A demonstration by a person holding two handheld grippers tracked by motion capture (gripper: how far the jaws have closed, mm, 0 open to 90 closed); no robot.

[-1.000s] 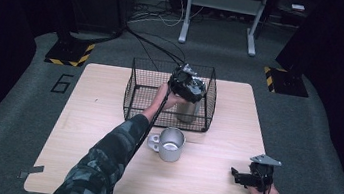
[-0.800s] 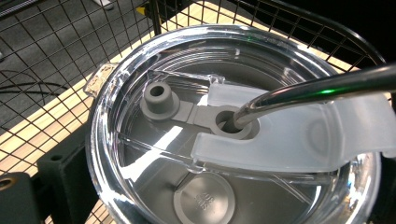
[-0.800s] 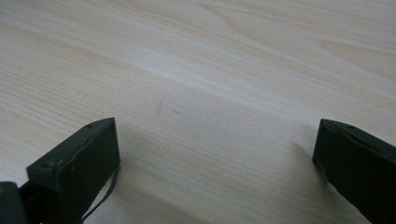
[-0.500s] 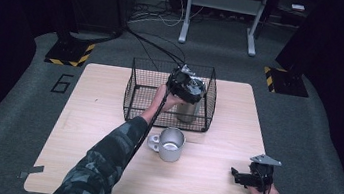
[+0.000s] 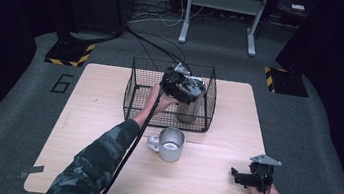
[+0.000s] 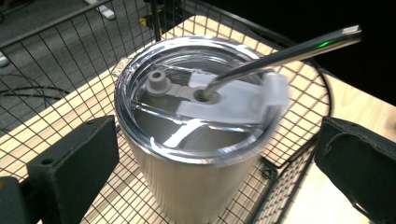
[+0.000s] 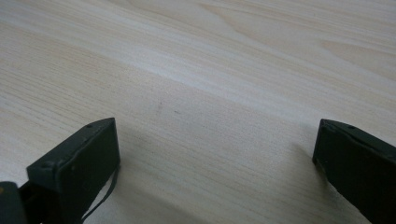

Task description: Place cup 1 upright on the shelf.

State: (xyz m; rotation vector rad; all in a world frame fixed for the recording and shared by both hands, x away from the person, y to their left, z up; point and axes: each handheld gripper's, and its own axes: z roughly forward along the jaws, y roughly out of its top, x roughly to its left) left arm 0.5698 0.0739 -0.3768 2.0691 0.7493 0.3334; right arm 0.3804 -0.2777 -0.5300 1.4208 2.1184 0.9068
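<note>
A steel tumbler [image 5: 190,105] with a clear lid [image 6: 201,100] and a metal straw [image 6: 285,55] stands upright in the right part of a black wire basket [image 5: 136,88]. My left gripper [image 5: 186,90] hovers at the tumbler's top, open. In the left gripper view the tumbler [image 6: 196,186] sits between the two jaws of this gripper [image 6: 217,154], with a gap on the right side. My right gripper [image 5: 239,177] rests low near the table's front right edge, open. The right gripper view has that gripper [image 7: 217,154] spread over bare wood.
A metal mug [image 5: 169,144] with a handle stands on the wooden table [image 5: 96,117] just in front of the basket. The basket's wire walls [image 6: 56,56] surround the tumbler closely. Black cables trail from the grippers across the table and floor.
</note>
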